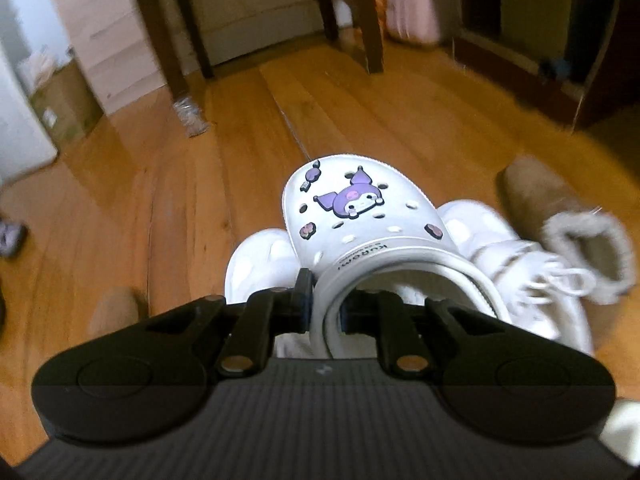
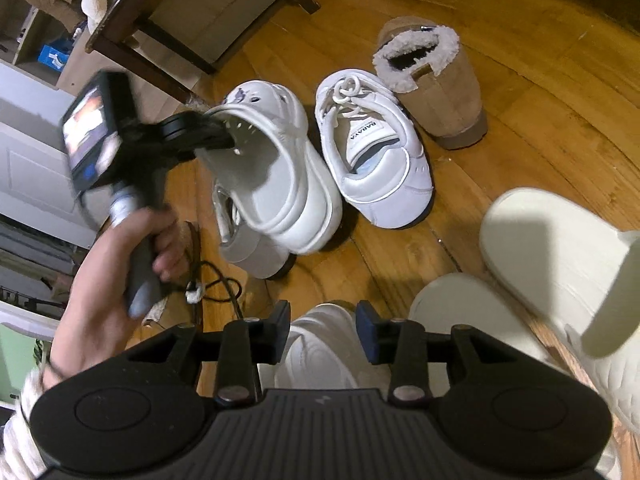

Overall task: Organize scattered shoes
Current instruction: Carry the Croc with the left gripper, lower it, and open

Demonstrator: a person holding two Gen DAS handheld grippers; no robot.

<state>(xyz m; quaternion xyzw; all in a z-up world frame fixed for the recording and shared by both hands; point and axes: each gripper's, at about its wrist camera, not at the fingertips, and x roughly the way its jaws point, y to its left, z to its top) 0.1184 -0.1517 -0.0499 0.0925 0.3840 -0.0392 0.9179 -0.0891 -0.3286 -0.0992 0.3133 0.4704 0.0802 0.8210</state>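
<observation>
My left gripper [image 1: 324, 304] is shut on the rim of a white clog [image 1: 360, 216] with purple cartoon charms and holds it above the wooden floor. In the right wrist view a hand carries that left gripper [image 2: 222, 132], and the clog [image 2: 280, 184] hangs tilted over a white sneaker [image 2: 248, 240]. A second white sneaker [image 2: 372, 152] and a tan fur-lined boot [image 2: 432, 88] stand to its right. My right gripper [image 2: 323, 328] is open, with the toe of a white shoe [image 2: 320, 352] just below and between its fingers. I see no pad pressing on it.
Two cream slippers [image 2: 560, 248] lie at the right of the right wrist view. A dark wooden chair [image 2: 172, 28] stands behind the shoes, and a black cable [image 2: 216, 280] lies on the floor. Another tan boot [image 1: 116, 308] sits low left; a cardboard box [image 1: 64, 104] stands far left.
</observation>
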